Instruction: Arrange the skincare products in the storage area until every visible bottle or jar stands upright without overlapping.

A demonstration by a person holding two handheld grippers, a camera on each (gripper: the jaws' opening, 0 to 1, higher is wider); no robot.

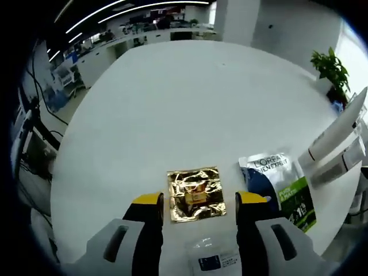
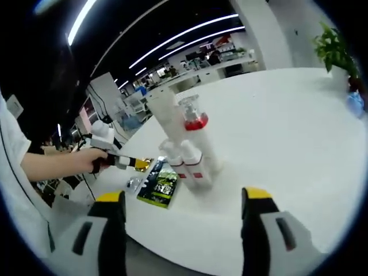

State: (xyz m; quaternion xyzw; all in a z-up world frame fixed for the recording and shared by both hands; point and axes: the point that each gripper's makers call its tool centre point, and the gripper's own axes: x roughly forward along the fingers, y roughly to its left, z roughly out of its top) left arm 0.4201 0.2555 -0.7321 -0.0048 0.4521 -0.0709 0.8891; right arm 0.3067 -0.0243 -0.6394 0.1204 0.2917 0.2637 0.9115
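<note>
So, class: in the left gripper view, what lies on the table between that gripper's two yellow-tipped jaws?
A crinkled gold foil sachet lies flat just beyond the open left gripper, on the white table.

A broad white table point(image 1: 190, 98) carries everything. In the left gripper view, a crinkled gold foil sachet point(image 1: 195, 193) lies flat on it, with a green and white sachet point(image 1: 282, 187) just beside and a small clear packet point(image 1: 215, 257) near the edge. In the right gripper view, white tubes point(image 2: 190, 164) and a clear bottle with red contents point(image 2: 193, 114) stand together upright, close to a flat green sachet point(image 2: 160, 185).
</note>
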